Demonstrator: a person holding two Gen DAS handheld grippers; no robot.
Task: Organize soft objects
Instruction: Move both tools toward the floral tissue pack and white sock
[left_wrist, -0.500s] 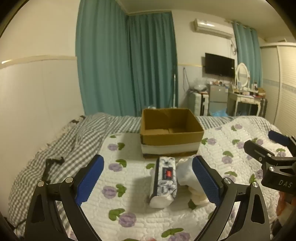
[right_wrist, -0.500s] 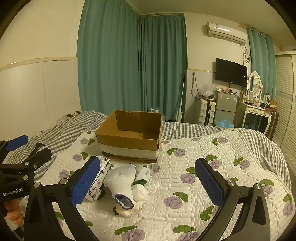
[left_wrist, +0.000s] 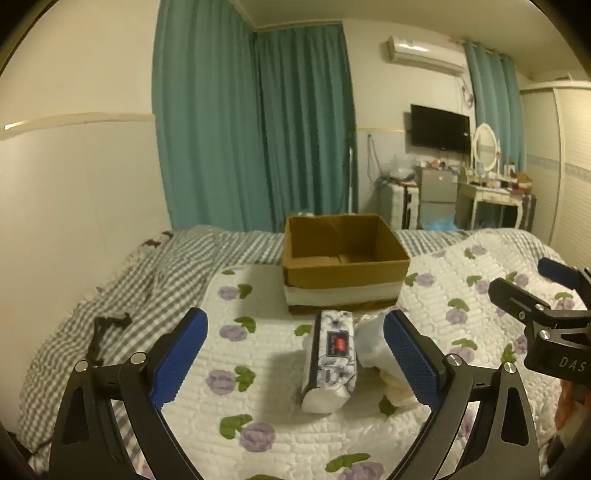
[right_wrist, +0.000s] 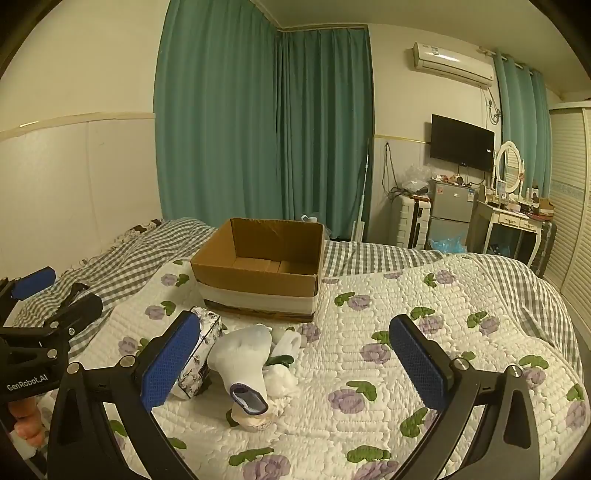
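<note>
An open, empty cardboard box stands on the flowered quilt. In front of it lies a soft tissue pack with a floral wrap and a red label. Beside the pack is a heap of white socks, one with a dark cuff. My left gripper hovers wide open above the quilt, the pack just inside its right finger. My right gripper is also wide open with nothing between its pads, the socks near its left finger.
A grey checked blanket covers the bed's left side and far end. A white padded wall runs along the left. Beyond the bed stand teal curtains, a small fridge and a dressing table.
</note>
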